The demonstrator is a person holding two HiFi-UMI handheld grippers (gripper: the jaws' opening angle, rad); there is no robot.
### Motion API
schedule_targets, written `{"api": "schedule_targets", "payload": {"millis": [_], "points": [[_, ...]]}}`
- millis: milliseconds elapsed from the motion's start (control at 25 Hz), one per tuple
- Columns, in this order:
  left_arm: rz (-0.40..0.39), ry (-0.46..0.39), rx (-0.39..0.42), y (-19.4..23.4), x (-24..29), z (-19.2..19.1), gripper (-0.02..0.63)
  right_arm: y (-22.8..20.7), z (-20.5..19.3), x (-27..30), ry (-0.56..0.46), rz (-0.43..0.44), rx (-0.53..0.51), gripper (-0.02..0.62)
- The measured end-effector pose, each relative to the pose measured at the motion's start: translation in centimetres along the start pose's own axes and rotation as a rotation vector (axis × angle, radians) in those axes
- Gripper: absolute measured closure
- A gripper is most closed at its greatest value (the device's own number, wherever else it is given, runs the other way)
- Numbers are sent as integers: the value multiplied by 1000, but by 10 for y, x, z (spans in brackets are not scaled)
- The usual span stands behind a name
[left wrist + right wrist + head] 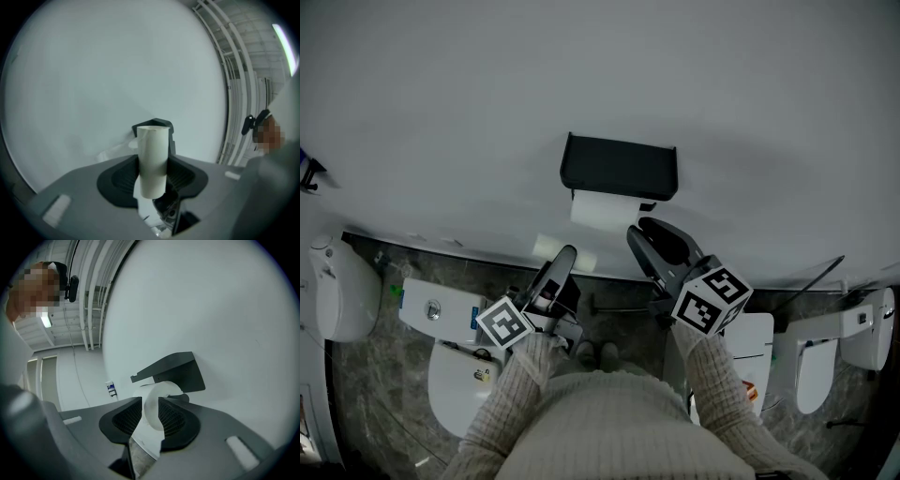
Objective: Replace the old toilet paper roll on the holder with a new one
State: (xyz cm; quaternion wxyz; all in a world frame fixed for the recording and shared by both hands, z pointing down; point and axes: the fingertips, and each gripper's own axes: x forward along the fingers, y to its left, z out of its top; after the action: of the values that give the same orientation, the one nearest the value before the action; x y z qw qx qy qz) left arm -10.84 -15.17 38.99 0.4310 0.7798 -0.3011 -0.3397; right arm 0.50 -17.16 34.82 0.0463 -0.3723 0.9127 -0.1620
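Observation:
A black toilet paper holder (619, 167) (176, 366) is fixed to the pale wall, with a white paper roll (602, 211) (161, 392) hanging under it. My right gripper (639, 228) (150, 401) reaches in from the right, and the roll's near end shows in the gap between its fingertips. Whether the pads press on the roll is unclear. Lower left, my left gripper (565, 255) (153, 164) is shut on an empty cardboard tube (546, 248) (153, 154), which stands upright between its pads, just in front of the holder (154, 125).
Below me are a white toilet with its tank (441, 309) on the left and another toilet (811, 366) on the right, on a dark tiled floor (619, 309). A loose strip of paper (112, 151) lies against the wall beside the holder.

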Motion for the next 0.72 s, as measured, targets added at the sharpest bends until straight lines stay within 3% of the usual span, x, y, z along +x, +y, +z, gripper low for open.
{"api": "schedule_targets", "payload": {"millis": [720], "points": [[-45, 46, -14, -16, -10, -27, 436, 10, -36, -59, 35, -99, 52, 579]]}}
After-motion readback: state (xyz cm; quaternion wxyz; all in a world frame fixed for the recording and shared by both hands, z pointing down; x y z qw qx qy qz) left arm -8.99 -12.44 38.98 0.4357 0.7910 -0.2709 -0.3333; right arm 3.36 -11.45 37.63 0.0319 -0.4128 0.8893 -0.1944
